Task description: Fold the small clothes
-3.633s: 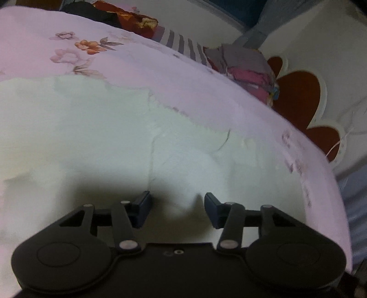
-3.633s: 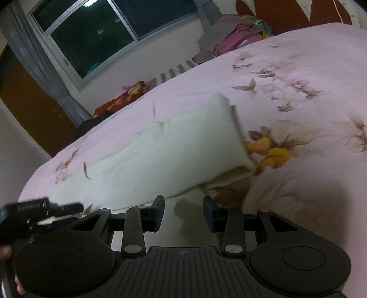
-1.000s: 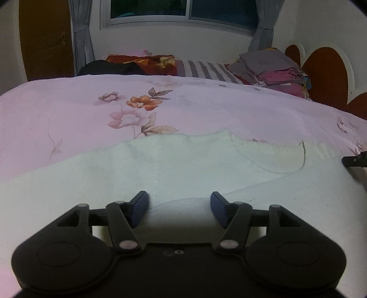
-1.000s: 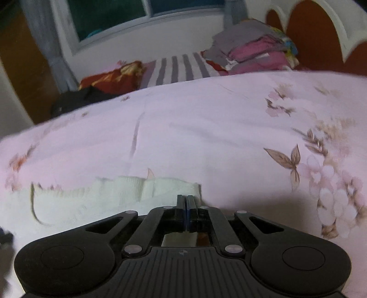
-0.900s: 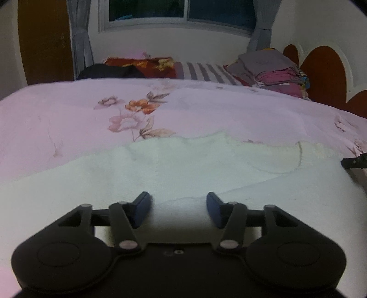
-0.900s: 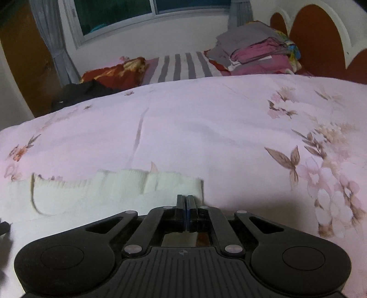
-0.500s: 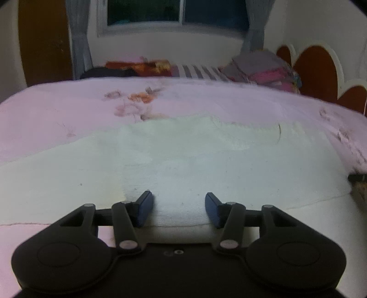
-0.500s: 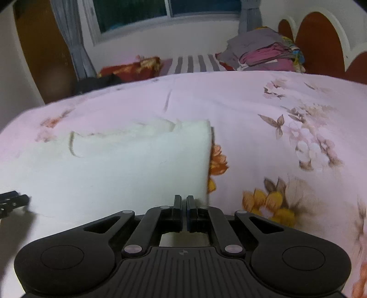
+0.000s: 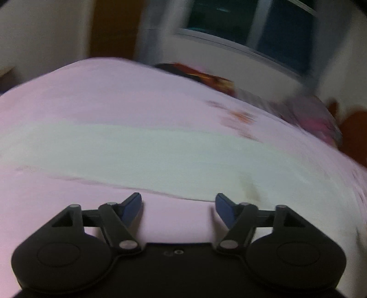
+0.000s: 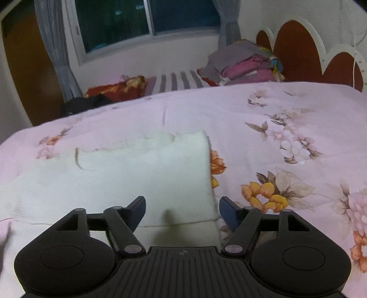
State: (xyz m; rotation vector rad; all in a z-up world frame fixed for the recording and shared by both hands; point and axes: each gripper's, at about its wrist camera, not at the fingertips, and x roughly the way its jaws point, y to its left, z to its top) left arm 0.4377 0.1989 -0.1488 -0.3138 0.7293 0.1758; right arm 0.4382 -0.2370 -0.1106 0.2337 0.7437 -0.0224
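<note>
A cream knitted garment (image 10: 137, 174) lies folded over on the pink floral bedspread (image 10: 286, 119). Its folded edge runs just ahead of my right gripper (image 10: 182, 207), which is open and empty over the garment's near right corner. In the blurred left wrist view the garment (image 9: 160, 155) stretches across the bed ahead of my left gripper (image 9: 179, 206), which is open and empty above bare pink sheet, just short of the garment's near edge.
A stack of folded clothes (image 10: 243, 64) sits at the far side by the brown and white headboard (image 10: 298, 52). A striped cloth (image 10: 181, 82), a red patterned cloth (image 10: 117, 89) and a dark garment (image 10: 84, 103) lie along the far edge under the window (image 10: 146, 20).
My right gripper has opened and let go of the garment's edge after carrying it over. My left gripper has pulled back off the garment and swung left, blurring its view.
</note>
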